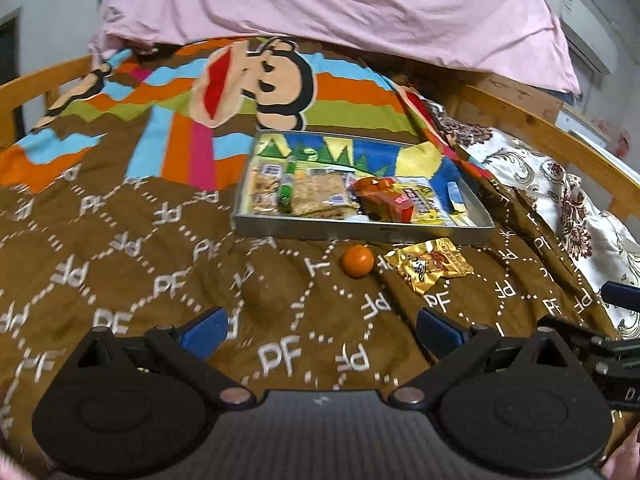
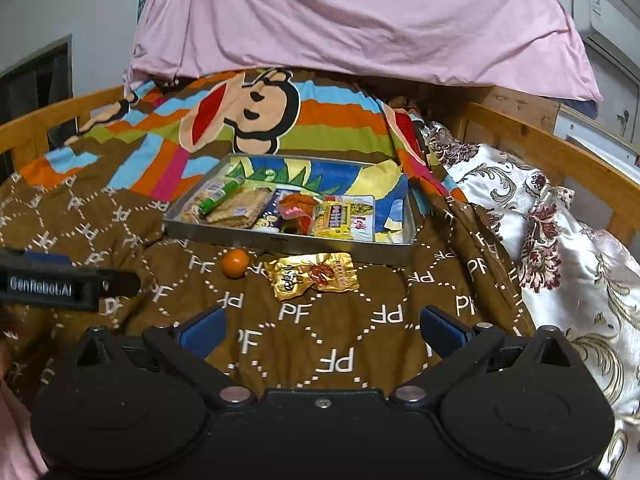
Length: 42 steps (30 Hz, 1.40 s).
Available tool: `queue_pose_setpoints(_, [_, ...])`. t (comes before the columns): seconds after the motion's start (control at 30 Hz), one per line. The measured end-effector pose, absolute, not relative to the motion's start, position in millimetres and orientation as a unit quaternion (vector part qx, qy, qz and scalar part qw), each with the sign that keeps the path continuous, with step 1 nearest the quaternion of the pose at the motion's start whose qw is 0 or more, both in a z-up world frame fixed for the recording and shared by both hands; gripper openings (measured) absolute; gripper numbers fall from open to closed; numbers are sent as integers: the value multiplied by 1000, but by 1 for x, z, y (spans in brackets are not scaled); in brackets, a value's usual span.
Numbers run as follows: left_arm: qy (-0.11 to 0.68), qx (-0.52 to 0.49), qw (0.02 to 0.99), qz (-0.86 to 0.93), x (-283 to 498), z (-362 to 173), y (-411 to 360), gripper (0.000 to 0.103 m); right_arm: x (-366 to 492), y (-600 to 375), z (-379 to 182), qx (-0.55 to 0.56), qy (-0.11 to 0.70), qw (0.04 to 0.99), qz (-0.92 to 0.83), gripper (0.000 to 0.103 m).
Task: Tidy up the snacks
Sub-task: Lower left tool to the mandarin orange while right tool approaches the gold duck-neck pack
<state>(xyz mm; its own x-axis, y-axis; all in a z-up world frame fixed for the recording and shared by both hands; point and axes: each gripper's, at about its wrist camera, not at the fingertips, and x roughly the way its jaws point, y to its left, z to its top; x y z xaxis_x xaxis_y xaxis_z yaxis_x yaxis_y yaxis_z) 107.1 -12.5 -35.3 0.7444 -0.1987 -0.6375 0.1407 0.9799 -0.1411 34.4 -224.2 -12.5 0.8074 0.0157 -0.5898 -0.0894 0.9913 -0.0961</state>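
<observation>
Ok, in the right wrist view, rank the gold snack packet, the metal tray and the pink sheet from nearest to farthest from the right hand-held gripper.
1. Gold snack packet, on the blanket just ahead of the right hand-held gripper.
2. Metal tray, behind the packet.
3. Pink sheet, hanging at the back.

tray (image 2: pixel 280 243): snacks inside | orange (image 2: pixel 235 263), gold packet (image 2: pixel 314 276): outside on quilt (image 2: pixel 328 332)

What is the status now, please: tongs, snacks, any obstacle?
Left tongs and right tongs open, empty. Orange and gold packet on blanket beside tray. Nothing blocking them.
</observation>
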Motion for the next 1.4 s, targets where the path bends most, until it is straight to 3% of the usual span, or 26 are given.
queue_pose_setpoints(0.53, [355,27,918,-172,204,-70,-28,102,120,-229,-54,-131,335,932,54,102])
queue_pose_setpoints(0.83, [367,63,911,-177,229,-91,-36,102,157,-212,-102,-261,358,893,78,102])
queue_pose_setpoints(1.0, [352,85,909,-208,234,-97,-42,102,164,-207,-111,-330,321,877,137,102])
queue_pose_setpoints(1.4, [334,126,886,-294,250,-110,-60,99,215,-244,-112,-185,358,879,253,102])
